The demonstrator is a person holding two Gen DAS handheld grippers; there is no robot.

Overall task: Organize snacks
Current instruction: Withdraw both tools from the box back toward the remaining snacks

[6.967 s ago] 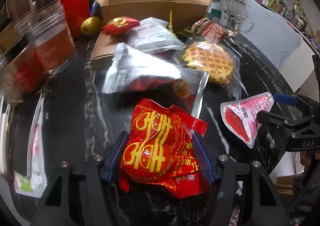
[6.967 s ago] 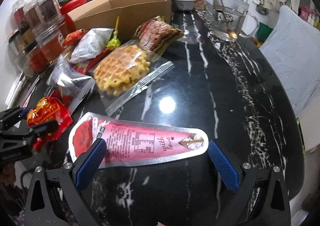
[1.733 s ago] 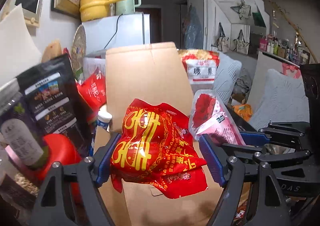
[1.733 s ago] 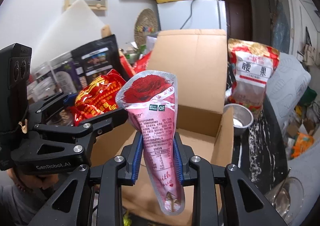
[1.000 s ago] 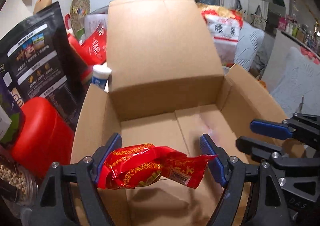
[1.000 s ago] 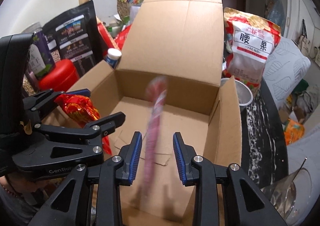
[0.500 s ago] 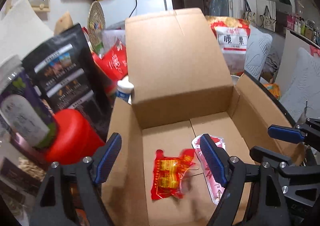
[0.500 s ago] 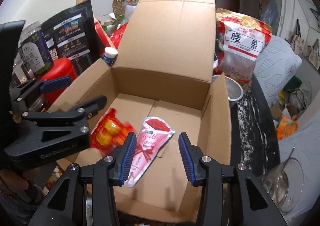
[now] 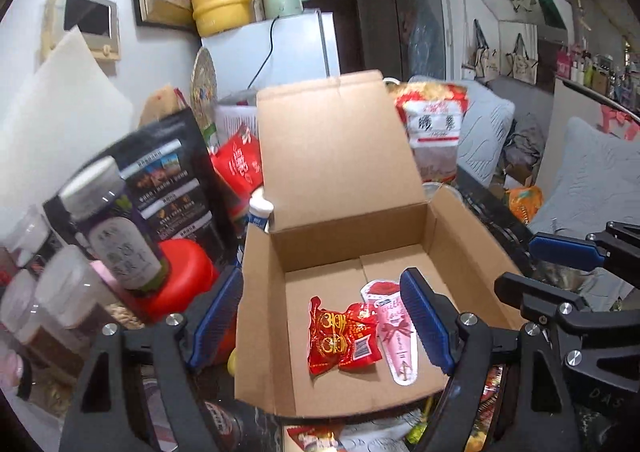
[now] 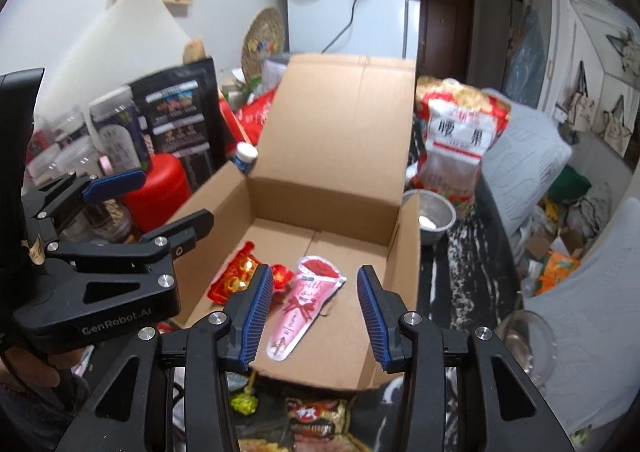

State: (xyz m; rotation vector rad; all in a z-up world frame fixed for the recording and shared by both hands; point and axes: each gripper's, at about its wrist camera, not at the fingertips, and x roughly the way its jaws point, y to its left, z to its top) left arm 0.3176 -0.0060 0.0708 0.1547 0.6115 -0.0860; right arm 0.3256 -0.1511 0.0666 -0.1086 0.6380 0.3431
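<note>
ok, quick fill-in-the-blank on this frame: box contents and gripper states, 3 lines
1. The red snack packet and the pink cone-shaped pouch both lie inside the ____ box.
2. Seen from the left wrist, the pink pouch lies to the ____ of the red packet.
3. Both the left gripper and the right gripper hold ____.

Missing words: cardboard; right; nothing

left claw [image 9: 322, 326]: empty, parted | red packet [image 9: 341, 334], pink cone packet [image 9: 394, 332]: in box [image 9: 468, 248]
</note>
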